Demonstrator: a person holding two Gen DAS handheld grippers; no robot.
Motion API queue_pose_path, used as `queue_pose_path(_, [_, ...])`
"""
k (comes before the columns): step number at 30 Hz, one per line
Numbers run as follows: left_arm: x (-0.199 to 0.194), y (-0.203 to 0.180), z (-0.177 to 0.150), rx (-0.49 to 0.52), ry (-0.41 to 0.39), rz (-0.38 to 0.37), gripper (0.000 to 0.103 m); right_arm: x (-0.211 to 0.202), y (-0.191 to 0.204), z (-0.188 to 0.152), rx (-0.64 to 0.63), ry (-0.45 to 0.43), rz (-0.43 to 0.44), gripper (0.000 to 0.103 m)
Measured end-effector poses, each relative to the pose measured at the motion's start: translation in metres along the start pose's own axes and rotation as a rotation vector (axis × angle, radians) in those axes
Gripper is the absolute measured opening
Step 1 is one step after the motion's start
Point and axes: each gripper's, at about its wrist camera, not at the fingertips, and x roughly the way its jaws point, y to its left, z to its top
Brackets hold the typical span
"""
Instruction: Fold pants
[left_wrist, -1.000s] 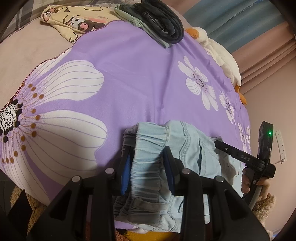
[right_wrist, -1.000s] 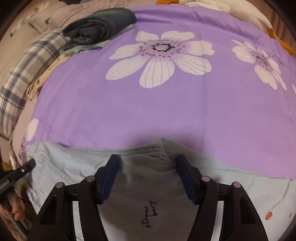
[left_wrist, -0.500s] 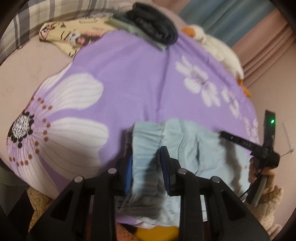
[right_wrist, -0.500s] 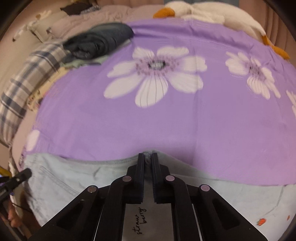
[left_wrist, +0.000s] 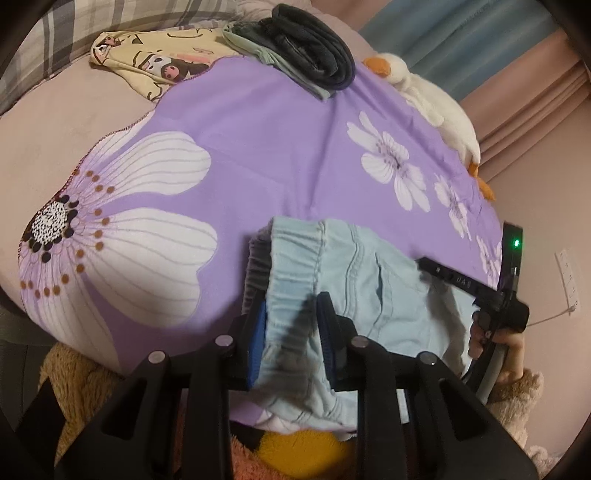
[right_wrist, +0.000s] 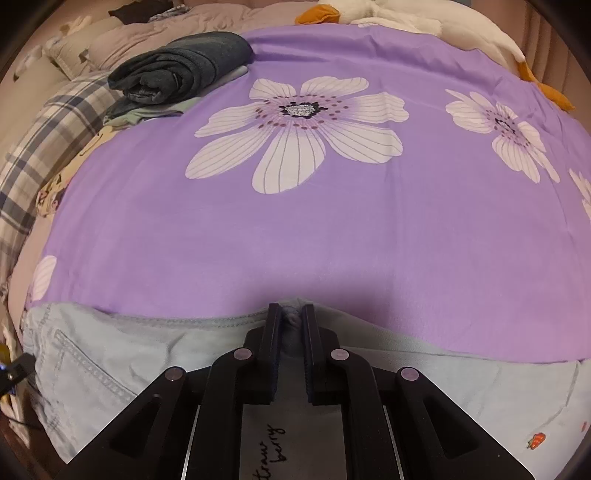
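Light blue denim pants (left_wrist: 354, 280) lie at the near edge of a purple flowered sheet (left_wrist: 258, 147). My left gripper (left_wrist: 291, 314) is shut on their elastic waistband, which bunches between the blue pads. My right gripper (right_wrist: 291, 321) is shut on the far edge of the pants (right_wrist: 110, 354), which spread flat left and right below it. The right gripper also shows in the left wrist view (left_wrist: 480, 291), held over the pants' right part.
A stack of folded dark clothes (left_wrist: 310, 55) sits at the far edge of the sheet, also in the right wrist view (right_wrist: 181, 70). A white plush duck (left_wrist: 436, 107) lies along the far right. A cartoon-print cloth (left_wrist: 155, 62) and plaid bedding (right_wrist: 44, 147) lie at the left.
My right gripper closed from wide open onto the pants' edge. My left gripper narrowed on the waistband and pulled it up a little; both views drew back slightly.
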Motion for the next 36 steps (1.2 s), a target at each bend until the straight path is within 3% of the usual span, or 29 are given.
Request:
queue_pose_path(3, [0.01, 0.004, -0.005, -0.006, 0.022, 0.037, 0.028, 0.001, -0.002, 0.0, 0.006, -0.003, 0.002, 0.008])
queue_pose_path(15, [0.013, 0.006, -0.007, -0.016, 0.008, 0.041, 0.031, -0.016, -0.006, 0.006, 0.042, -0.02, 0.027, 0.009])
queue_pose_path(18, [0.014, 0.007, -0.008, -0.024, 0.008, 0.035, 0.031, -0.034, -0.006, 0.006, 0.022, -0.056, 0.042, 0.034])
queue_pose_path(19, [0.014, 0.007, -0.008, -0.023, 0.007, 0.035, 0.031, -0.04, -0.007, 0.006, 0.014, -0.065, 0.048, 0.048])
queue_pose_path(20, [0.014, 0.007, -0.008, -0.023, 0.006, 0.036, 0.031, -0.044, -0.007, 0.005, 0.01, -0.069, 0.056, 0.052])
queue_pose_path(24, [0.014, 0.006, -0.01, -0.023, 0.001, 0.036, 0.03, -0.041, -0.01, 0.0, 0.003, -0.031, 0.087, 0.052])
queue_pose_path(29, [0.014, 0.004, -0.011, -0.025, -0.001, 0.036, 0.031, -0.011, -0.009, -0.011, -0.012, 0.045, 0.053, 0.051])
queue_pose_path(30, [0.014, 0.004, -0.011, -0.023, -0.001, 0.037, 0.032, -0.011, -0.008, -0.012, 0.002, 0.024, 0.047, 0.046])
queue_pose_path(31, [0.014, 0.003, -0.011, -0.022, -0.002, 0.039, 0.032, -0.012, -0.008, -0.012, 0.013, 0.017, 0.044, 0.026])
queue_pose_path(32, [0.013, 0.002, -0.011, -0.022, -0.003, 0.042, 0.033, -0.014, -0.008, -0.011, 0.023, 0.011, 0.063, 0.016])
queue_pose_path(36, [0.013, 0.004, -0.013, -0.04, -0.013, 0.037, 0.033, -0.026, -0.005, -0.006, 0.016, -0.042, 0.037, 0.01])
